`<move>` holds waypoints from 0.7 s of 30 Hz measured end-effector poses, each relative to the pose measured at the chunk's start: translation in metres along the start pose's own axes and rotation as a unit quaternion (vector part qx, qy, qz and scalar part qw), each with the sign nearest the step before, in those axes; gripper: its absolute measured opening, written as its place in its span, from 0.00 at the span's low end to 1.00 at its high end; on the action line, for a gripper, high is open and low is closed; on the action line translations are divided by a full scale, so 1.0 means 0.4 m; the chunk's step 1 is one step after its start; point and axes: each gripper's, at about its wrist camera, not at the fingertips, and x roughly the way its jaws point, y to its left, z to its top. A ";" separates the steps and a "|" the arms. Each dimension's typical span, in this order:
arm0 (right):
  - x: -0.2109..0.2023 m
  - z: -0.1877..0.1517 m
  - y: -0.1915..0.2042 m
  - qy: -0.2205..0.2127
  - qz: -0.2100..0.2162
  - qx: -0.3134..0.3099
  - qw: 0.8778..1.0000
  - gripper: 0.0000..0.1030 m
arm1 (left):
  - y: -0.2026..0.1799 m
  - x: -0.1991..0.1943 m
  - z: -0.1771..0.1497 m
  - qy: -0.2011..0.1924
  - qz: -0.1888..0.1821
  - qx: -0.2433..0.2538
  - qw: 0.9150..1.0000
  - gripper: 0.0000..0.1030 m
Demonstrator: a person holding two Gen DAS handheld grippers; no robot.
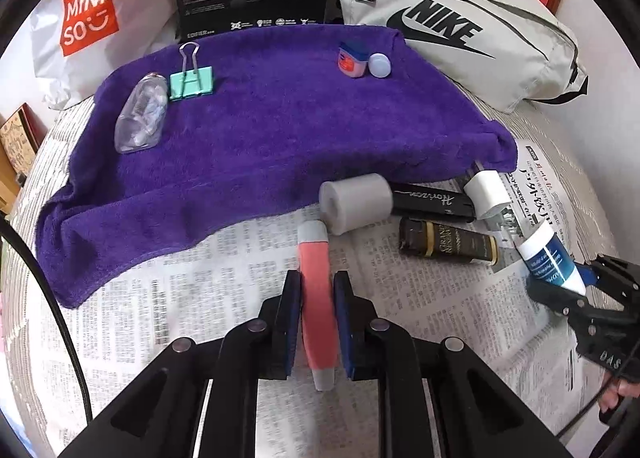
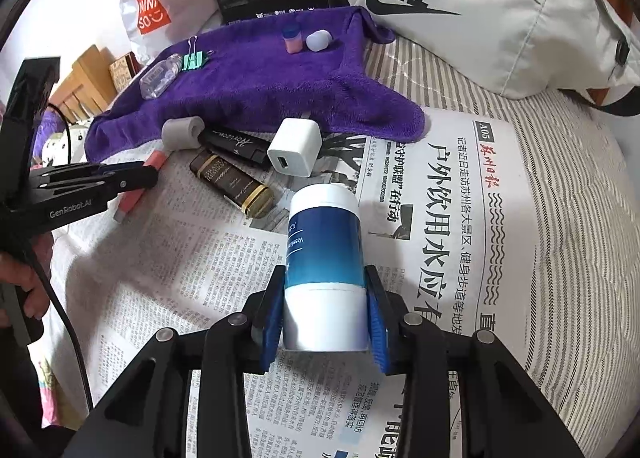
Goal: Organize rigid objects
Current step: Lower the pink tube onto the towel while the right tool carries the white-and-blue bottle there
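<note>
Left hand-held gripper (image 1: 316, 298) clamped mid-length on pink-and-grey bar (image 1: 315, 290), frame centre: light, stiff. Right hand-held gripper (image 2: 326, 322) clamped on Vaseline bottle (image 2: 325, 254), lower centre: smooth, slippery; grip low.

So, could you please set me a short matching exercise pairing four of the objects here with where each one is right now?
Things:
1. pink eraser
2. blue-and-white tube
3. green binder clip
4. white charger cube

Places:
A. on the purple towel, beside the clear bottle
B. between the left gripper fingers
C. on the newspaper, at the towel's edge
D. between the right gripper fingers

Pairs: 1-B, 2-D, 3-A, 4-C
</note>
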 end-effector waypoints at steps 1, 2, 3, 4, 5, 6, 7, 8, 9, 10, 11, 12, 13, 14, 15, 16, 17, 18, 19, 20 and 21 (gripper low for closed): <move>-0.001 0.002 0.000 0.002 0.001 0.002 1.000 0.36 | 0.005 -0.007 -0.001 -0.003 0.000 0.000 1.000 0.16; -0.002 0.004 0.000 0.004 0.001 0.002 1.000 0.36 | 0.014 -0.018 -0.004 -0.007 -0.006 -0.003 1.000 0.16; -0.005 0.006 0.003 0.005 0.002 0.002 1.000 0.36 | 0.021 -0.025 -0.004 -0.008 -0.012 -0.006 1.000 0.16; -0.008 0.009 0.006 0.005 0.004 0.001 1.000 0.36 | 0.027 -0.033 -0.005 -0.010 -0.018 -0.010 1.000 0.16; -0.012 0.012 0.010 0.003 0.006 0.001 1.000 0.36 | 0.034 -0.042 -0.006 -0.014 -0.024 -0.012 1.000 0.16; -0.016 0.015 0.016 0.002 0.007 -0.002 1.000 0.36 | 0.042 -0.052 -0.006 -0.017 -0.026 -0.014 0.999 0.16; -0.021 0.019 0.022 0.001 0.008 -0.006 1.000 0.36 | 0.047 -0.058 -0.006 -0.019 -0.027 -0.015 0.999 0.16; -0.024 0.023 0.029 0.001 0.009 -0.011 1.000 0.36 | 0.055 -0.066 -0.007 -0.022 -0.027 -0.016 0.999 0.16; -0.028 0.028 0.035 0.000 0.011 -0.014 1.000 0.36 | 0.061 -0.075 -0.008 -0.025 -0.029 -0.018 0.999 0.16; -0.032 0.034 0.041 -0.003 0.015 -0.016 1.000 0.36 | 0.070 -0.082 -0.008 -0.027 -0.032 -0.021 0.999 0.16; -0.034 0.038 0.045 -0.004 0.018 -0.018 1.000 0.36 | 0.078 -0.087 -0.006 -0.028 -0.035 -0.024 0.999 0.16; -0.037 0.046 0.051 -0.006 0.023 -0.019 1.000 0.36 | 0.085 -0.090 -0.004 -0.031 -0.039 -0.026 0.998 0.16; -0.038 0.052 0.054 -0.008 0.027 -0.020 0.999 0.36 | 0.092 -0.093 -0.003 -0.033 -0.042 -0.029 0.998 0.16; -0.037 0.060 0.058 -0.009 0.032 -0.021 0.999 0.36 | 0.102 -0.094 0.002 -0.035 -0.048 -0.034 0.998 0.16; -0.035 0.070 0.063 -0.009 0.036 -0.023 0.999 0.36 | 0.109 -0.094 0.005 -0.037 -0.051 -0.038 0.997 0.16; -0.034 0.078 0.067 -0.011 0.036 -0.024 0.999 0.36 | 0.116 -0.095 0.008 -0.037 -0.054 -0.041 0.997 0.16; -0.034 0.088 0.072 -0.013 0.036 -0.027 0.999 0.36 | 0.122 -0.093 0.014 -0.038 -0.057 -0.045 0.997 0.16; -0.032 0.095 0.076 -0.014 0.037 -0.029 0.999 0.36 | 0.129 -0.095 0.018 -0.040 -0.058 -0.047 0.996 0.16; -0.032 0.103 0.080 -0.015 0.038 -0.031 0.999 0.36 | 0.137 -0.097 0.025 -0.042 -0.060 -0.050 0.996 0.16; -0.034 0.111 0.083 -0.018 0.040 -0.033 0.998 0.36 | 0.143 -0.098 0.030 -0.043 -0.062 -0.052 0.996 0.16; -0.035 0.122 0.085 -0.019 0.045 -0.035 0.998 0.36 | 0.148 -0.100 0.035 -0.046 -0.063 -0.053 0.996 0.16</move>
